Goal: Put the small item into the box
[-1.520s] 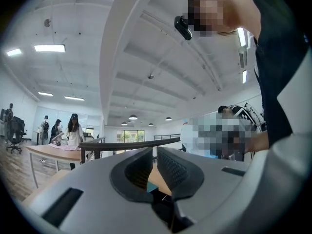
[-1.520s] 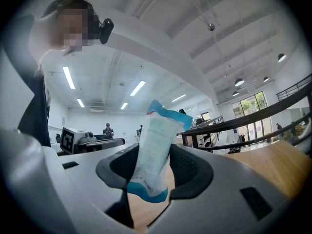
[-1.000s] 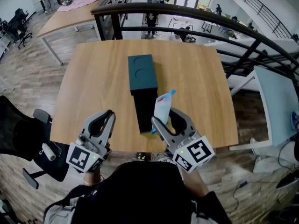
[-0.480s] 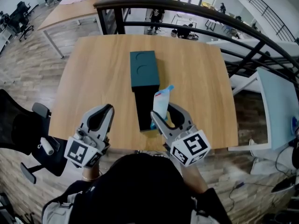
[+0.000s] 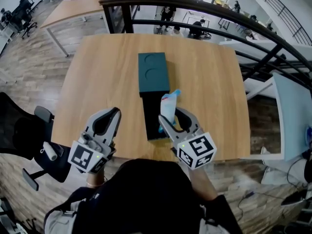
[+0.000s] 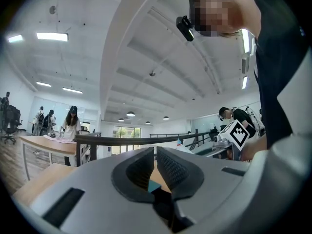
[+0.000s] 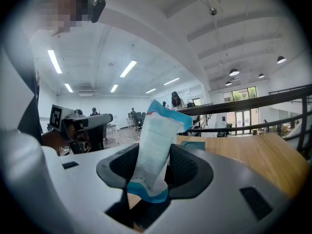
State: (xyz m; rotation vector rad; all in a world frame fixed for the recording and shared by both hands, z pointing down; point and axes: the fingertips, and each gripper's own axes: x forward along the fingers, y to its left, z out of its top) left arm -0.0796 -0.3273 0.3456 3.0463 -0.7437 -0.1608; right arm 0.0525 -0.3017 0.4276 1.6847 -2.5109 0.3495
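- The right gripper (image 5: pixel 171 117) is pinching a white-and-blue packet (image 5: pixel 168 105) upright between its fingers, hovering over the near end of the dark tray (image 5: pixel 150 118) that is sticking out of the teal box (image 5: pixel 152 74).
- The left gripper (image 5: pixel 113 114) is hanging over the surface's (image 5: pixel 97 72) near edge, left of the tray, its fingers almost together on nothing.

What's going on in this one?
A person works at a wooden table with a tool in each hand. The right tool is shut on a small white-and-blue packet, held upright by the open dark end of the teal box. The left tool is shut and empty, off to the box's left. The packet is not yet in the box.
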